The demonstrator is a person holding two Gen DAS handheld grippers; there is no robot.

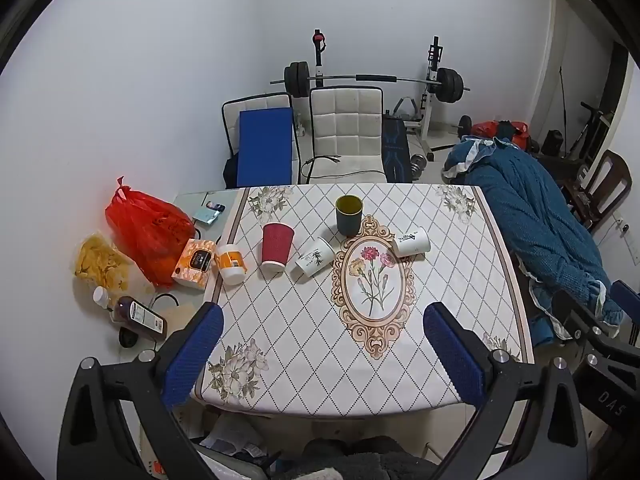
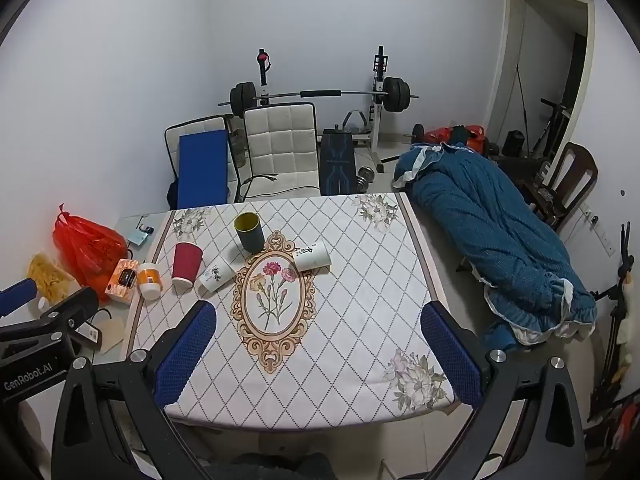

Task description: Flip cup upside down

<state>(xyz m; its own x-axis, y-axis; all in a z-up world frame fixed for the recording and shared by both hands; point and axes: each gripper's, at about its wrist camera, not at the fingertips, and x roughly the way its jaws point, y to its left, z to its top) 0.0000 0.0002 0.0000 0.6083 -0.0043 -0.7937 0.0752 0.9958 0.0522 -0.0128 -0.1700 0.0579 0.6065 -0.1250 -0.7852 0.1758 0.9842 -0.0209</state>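
Your cups: one dark grey-green cup (image 1: 349, 216) (yellow-green inside), one red ribbed cup (image 1: 276, 247), two white printed cups (image 1: 316, 263). Tablecloth (image 1: 304, 320) white, diamond lattice, carnation medallion. Gripper pads (image 1: 194, 360) blue.

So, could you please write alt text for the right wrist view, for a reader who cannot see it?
The open right gripper hovers above a table with a floral tablecloth holding four cups: a dark green cup upright, a red paper cup upside down, and two white paper cups on their sides. Behind stand white chairs and a barbell rack.
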